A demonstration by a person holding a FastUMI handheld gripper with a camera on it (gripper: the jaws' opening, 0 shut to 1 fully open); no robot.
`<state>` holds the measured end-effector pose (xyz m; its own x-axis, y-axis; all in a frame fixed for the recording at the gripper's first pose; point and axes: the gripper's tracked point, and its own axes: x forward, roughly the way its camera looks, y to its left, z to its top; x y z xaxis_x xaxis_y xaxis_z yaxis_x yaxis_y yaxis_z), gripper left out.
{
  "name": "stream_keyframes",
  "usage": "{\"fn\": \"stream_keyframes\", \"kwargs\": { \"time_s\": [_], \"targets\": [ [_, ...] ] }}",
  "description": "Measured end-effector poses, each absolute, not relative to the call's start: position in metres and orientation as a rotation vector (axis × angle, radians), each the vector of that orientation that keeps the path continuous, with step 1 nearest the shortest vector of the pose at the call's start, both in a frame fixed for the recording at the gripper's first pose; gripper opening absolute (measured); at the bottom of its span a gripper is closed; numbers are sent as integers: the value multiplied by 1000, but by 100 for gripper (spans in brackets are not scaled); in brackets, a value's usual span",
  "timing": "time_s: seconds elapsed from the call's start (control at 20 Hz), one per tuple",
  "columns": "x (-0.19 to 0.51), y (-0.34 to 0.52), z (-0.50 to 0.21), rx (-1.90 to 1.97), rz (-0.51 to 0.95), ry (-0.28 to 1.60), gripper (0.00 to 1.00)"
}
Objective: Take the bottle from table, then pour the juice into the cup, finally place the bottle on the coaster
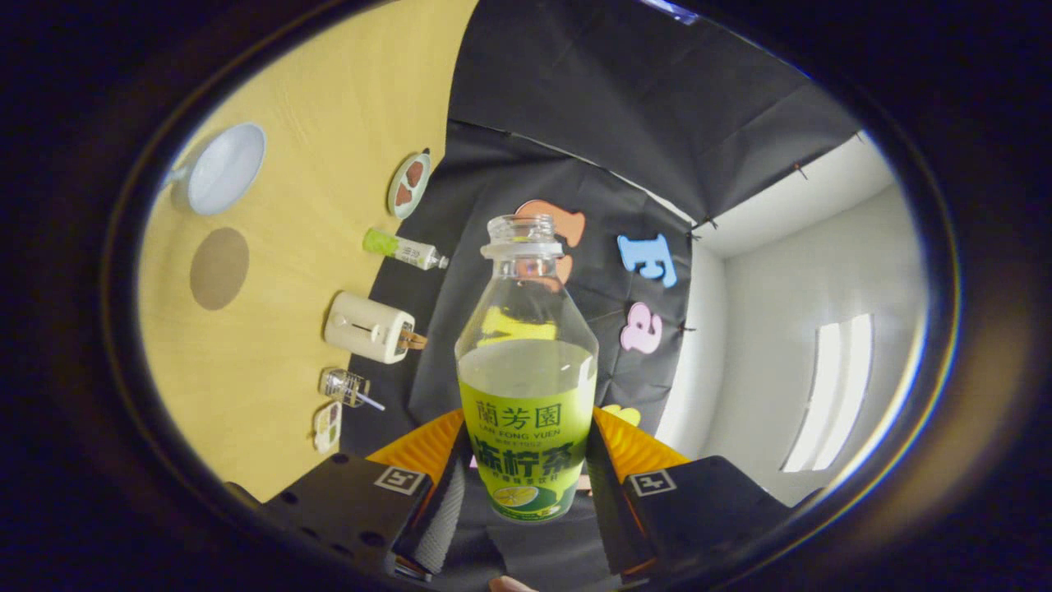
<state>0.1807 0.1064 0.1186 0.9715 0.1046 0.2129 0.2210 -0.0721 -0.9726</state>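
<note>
My gripper (526, 493) is shut on the juice bottle (526, 386), with both black fingers (444, 506) pressing on its green label from either side. The bottle is clear and uncapped, and yellow-green juice fills it to about the shoulder. It is lifted off the table, its open mouth pointing away from me toward the black wall. The wooden table (329, 123) appears rolled to one side, off to the left of the bottle. On it a pale cup (218, 168) lies farthest out, and a round brown coaster (219, 268) sits beside it.
Along the table's edge by the wall are a small plate (408, 183) with brown pieces, a lying green-capped bottle (403, 248), a cream toaster (368, 327), a clear glass item (349, 386) and a small box (327, 427). A white wall stands right.
</note>
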Motion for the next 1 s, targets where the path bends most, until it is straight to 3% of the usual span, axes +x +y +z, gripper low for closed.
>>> {"fn": "stream_keyframes", "kwargs": {
  "time_s": [0.5,1.0],
  "targets": [
    [180,83,58,-992,77,-2,76],
    [177,104,21,-424,242,113,76]
  ]
}}
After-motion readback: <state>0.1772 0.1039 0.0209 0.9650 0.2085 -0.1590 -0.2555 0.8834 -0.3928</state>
